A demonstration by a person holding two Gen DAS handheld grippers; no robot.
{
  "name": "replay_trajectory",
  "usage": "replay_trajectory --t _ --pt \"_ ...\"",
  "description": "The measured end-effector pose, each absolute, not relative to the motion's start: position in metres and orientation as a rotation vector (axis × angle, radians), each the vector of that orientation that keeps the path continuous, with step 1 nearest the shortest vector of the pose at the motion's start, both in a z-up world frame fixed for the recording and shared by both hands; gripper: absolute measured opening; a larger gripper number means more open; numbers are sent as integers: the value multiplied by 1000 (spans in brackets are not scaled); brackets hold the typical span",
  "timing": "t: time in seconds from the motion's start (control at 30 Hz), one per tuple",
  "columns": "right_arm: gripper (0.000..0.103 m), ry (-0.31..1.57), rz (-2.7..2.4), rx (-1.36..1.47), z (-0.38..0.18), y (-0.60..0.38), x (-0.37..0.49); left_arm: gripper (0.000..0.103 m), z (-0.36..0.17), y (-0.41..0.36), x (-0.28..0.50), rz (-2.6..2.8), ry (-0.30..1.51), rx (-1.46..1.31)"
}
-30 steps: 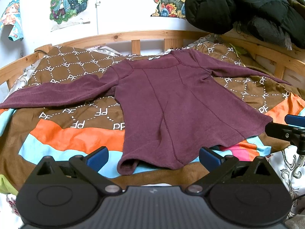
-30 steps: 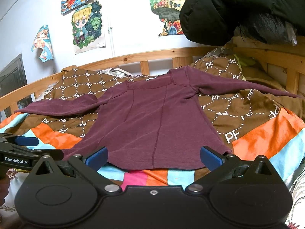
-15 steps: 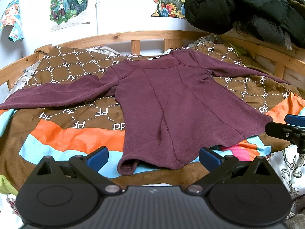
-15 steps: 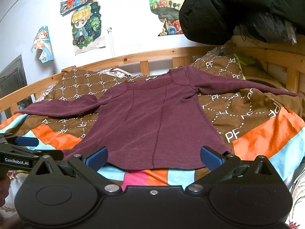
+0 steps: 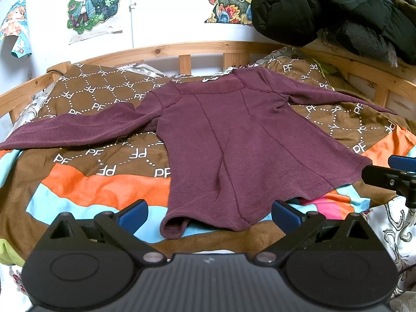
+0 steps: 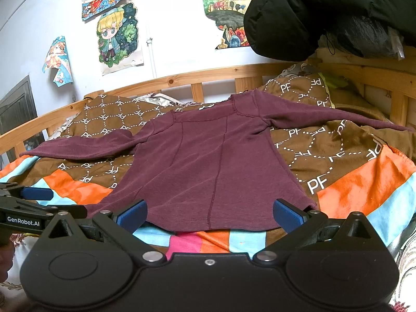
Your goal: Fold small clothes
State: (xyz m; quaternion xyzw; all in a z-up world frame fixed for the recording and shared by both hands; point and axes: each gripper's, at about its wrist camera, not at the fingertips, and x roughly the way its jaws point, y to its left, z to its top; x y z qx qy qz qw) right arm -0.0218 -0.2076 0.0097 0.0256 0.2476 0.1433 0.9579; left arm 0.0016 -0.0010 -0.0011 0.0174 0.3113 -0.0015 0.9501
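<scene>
A maroon long-sleeved top (image 5: 234, 140) lies flat on the bed, hem toward me, sleeves spread left and right. It also shows in the right wrist view (image 6: 208, 161). My left gripper (image 5: 209, 214) is open and empty, just short of the hem near its curled left corner. My right gripper (image 6: 209, 214) is open and empty, just short of the hem, its right pad beside the hem's right corner. The right gripper's side shows at the right edge of the left wrist view (image 5: 390, 176); the left gripper shows at the left edge of the right wrist view (image 6: 33, 208).
The top rests on a brown, orange and blue patterned blanket (image 5: 91, 182) on a bed with a wooden rail (image 5: 182, 49) along the far side and the right. A black jacket (image 5: 325, 7) is piled on the rail at the upper right. Posters hang on the wall.
</scene>
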Motion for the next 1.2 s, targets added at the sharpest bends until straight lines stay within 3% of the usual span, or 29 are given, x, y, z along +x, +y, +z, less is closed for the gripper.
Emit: replay_trajectory --t 0.87,1.2 --pt "103 507 280 54 10 -208 -21 103 0 0 1 3 636 40" --pt "103 649 98 13 26 -204 14 103 16 10 44 61 699 2"
